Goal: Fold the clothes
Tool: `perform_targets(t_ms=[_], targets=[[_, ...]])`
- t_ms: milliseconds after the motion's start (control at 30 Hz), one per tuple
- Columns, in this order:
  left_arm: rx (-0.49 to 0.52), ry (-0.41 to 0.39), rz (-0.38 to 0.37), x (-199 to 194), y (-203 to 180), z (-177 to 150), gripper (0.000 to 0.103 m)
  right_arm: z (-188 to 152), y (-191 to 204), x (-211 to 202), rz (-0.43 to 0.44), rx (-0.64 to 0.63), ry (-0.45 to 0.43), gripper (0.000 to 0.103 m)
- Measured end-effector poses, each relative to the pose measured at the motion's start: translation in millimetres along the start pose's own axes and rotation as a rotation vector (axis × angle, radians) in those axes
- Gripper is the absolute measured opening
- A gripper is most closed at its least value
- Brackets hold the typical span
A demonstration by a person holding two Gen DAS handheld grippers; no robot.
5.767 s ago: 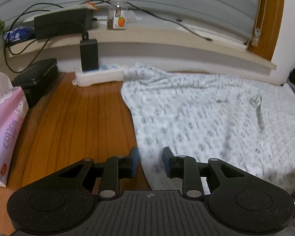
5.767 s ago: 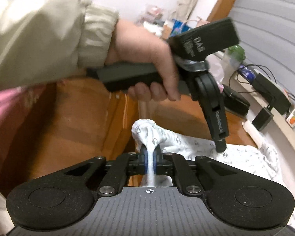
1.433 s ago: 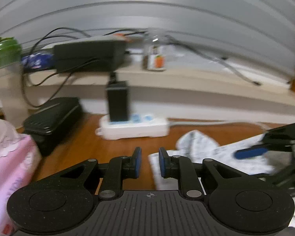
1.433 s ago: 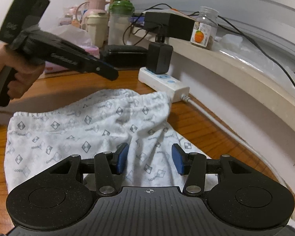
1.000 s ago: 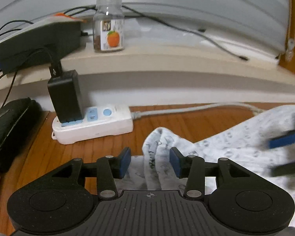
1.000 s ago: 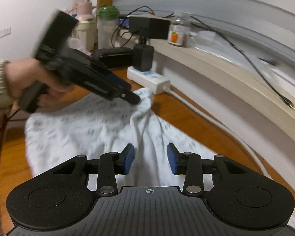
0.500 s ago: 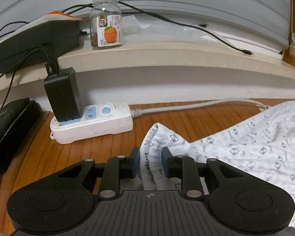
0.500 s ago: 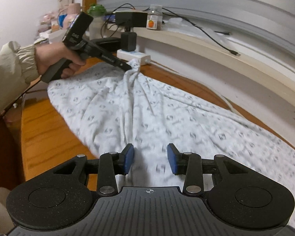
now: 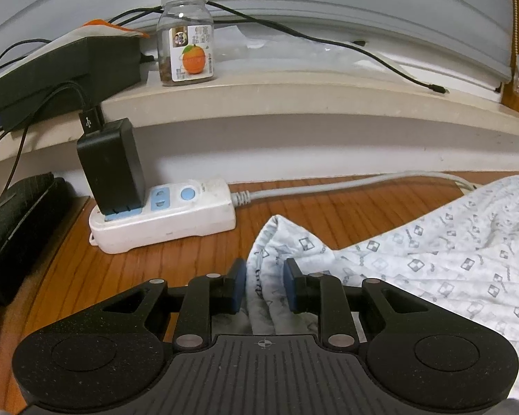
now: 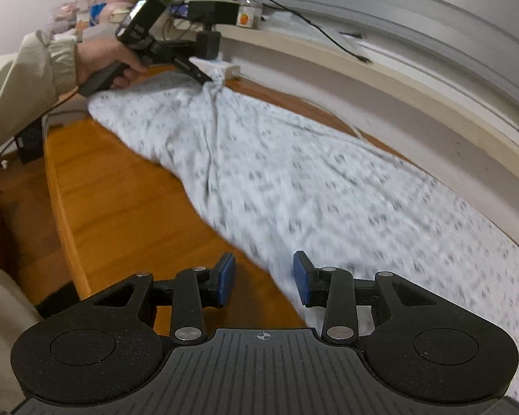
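A white garment with a small diamond print (image 10: 294, 173) lies stretched along the wooden table (image 10: 121, 207). Its bunched corner (image 9: 264, 245) stands up between the blue pads of my left gripper (image 9: 263, 276), which is shut on it. In the right wrist view the left gripper (image 10: 209, 77), held by a person's hand (image 10: 97, 58), pinches that corner into a peak at the far end. My right gripper (image 10: 263, 276) hovers open over the garment's near edge. The cloth lies under its right finger (image 10: 301, 276), and bare wood lies under the left one.
A white power strip (image 9: 176, 218) with a black charger (image 9: 110, 166) sits just beyond the held corner. A black case (image 9: 14, 221) lies at the left. The ledge above carries a jar (image 9: 187, 55), a black box (image 9: 69, 69) and cables. The table's curved front edge (image 10: 62, 228) runs at the left.
My left gripper's jaws closed onto the garment corner and stayed put. My right gripper slid along the garment away from the left hand, toward its near edge; the cloth now lies stretched out.
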State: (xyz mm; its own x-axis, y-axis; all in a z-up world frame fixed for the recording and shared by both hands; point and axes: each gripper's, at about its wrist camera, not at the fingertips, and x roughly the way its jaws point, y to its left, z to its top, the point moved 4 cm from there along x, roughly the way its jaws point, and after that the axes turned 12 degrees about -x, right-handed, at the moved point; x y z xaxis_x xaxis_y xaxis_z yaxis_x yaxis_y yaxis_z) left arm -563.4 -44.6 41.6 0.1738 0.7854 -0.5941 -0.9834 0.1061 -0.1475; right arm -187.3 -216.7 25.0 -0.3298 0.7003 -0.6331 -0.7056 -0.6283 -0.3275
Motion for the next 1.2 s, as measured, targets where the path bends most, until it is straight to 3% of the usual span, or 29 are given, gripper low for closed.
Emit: perform_targets(t_ms=[100,133,233,267,400,700,767,933,1200], targets=[[-0.005,-0.002,0.0,0,1,0,0.026,-7,-1,-5,-0.029,-0.002,0.011,0.032],[-0.007,-0.007,-0.002,-2,1,1,0.026,-9,-2,-5,-0.039,-0.006,0.014,0.021],[-0.014,-0.021,-0.007,-7,1,1,0.018,-14,-7,-6,-0.065,-0.021,0.012,0.003],[-0.017,-0.025,-0.009,-8,2,1,0.011,-14,-10,-8,-0.077,-0.021,0.002,0.003],[-0.026,-0.074,-0.033,-27,1,4,0.007,-9,-25,-24,-0.154,0.0,-0.066,0.002],[-0.111,-0.185,-0.108,-80,9,9,0.004,17,-81,-38,-0.304,0.019,-0.143,0.001],[-0.122,-0.206,-0.108,-90,12,7,0.004,19,-91,-33,-0.31,0.03,-0.136,0.001],[-0.15,-0.231,-0.086,-102,24,1,0.004,9,-90,-12,-0.191,0.065,-0.08,0.001],[-0.197,-0.329,-0.111,-134,27,14,0.004,34,-104,-30,-0.334,0.028,-0.19,0.001]])
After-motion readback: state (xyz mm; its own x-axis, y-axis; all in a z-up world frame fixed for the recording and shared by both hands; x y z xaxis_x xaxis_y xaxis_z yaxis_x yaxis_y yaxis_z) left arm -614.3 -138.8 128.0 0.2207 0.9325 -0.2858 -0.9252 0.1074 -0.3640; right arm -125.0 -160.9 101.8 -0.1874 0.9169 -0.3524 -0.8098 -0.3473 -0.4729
